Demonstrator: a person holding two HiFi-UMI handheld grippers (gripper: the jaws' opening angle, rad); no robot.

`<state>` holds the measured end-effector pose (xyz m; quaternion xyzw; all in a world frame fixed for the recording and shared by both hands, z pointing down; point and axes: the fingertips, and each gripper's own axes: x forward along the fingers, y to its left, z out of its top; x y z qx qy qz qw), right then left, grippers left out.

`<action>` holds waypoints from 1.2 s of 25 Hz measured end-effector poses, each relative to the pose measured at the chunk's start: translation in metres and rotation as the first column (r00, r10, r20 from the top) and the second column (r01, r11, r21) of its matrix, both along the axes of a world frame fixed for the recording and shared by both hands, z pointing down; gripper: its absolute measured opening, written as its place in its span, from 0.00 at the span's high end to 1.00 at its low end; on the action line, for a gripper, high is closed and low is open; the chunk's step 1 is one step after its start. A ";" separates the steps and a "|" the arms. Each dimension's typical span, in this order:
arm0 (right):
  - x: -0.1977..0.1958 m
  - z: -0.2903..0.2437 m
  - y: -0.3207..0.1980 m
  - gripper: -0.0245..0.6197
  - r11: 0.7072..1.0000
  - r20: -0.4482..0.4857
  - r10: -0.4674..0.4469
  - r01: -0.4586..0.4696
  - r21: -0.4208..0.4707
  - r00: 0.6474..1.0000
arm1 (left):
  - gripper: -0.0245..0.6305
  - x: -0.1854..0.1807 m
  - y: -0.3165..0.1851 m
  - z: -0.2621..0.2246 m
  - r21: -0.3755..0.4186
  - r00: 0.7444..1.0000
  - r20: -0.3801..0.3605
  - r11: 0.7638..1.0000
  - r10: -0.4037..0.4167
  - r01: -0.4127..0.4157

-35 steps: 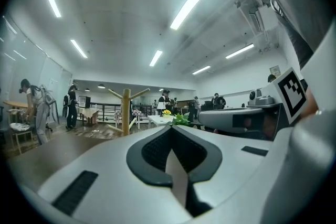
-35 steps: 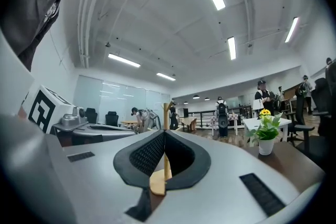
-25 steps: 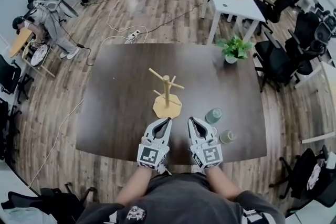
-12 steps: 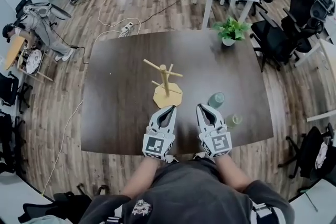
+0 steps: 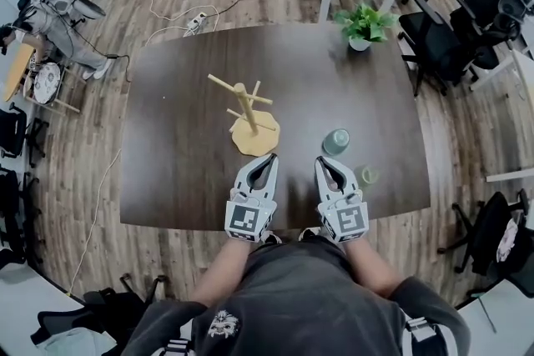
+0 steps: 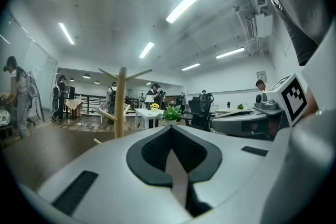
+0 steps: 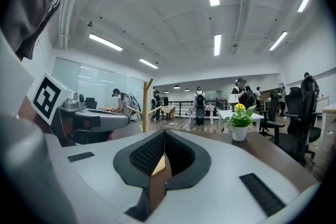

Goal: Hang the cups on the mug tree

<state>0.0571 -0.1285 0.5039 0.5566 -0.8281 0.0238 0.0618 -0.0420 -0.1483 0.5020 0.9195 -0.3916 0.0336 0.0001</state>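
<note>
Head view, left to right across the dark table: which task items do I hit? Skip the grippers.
Light wooden mug tree → pale green cup → smaller greenish cup near the table's right front edge.

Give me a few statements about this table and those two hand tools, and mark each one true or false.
1. No cup hangs on the mug tree. True.
2. The larger cup and the smaller cup sit on the table, right of the tree. True.
3. The left gripper holds a cup. False: its jaws are together with nothing between them.
4. The potted plant stands right beside the mug tree. False: it is off at the table's far right corner.
5. The right gripper has its jaws wide open. False: they are shut and empty.
</note>
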 end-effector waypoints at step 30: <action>0.064 0.116 0.029 0.48 0.947 -0.088 0.140 -0.159 -0.278 0.986 | 0.95 0.038 0.024 0.071 -0.151 0.995 0.073 0.987 0.064 -0.053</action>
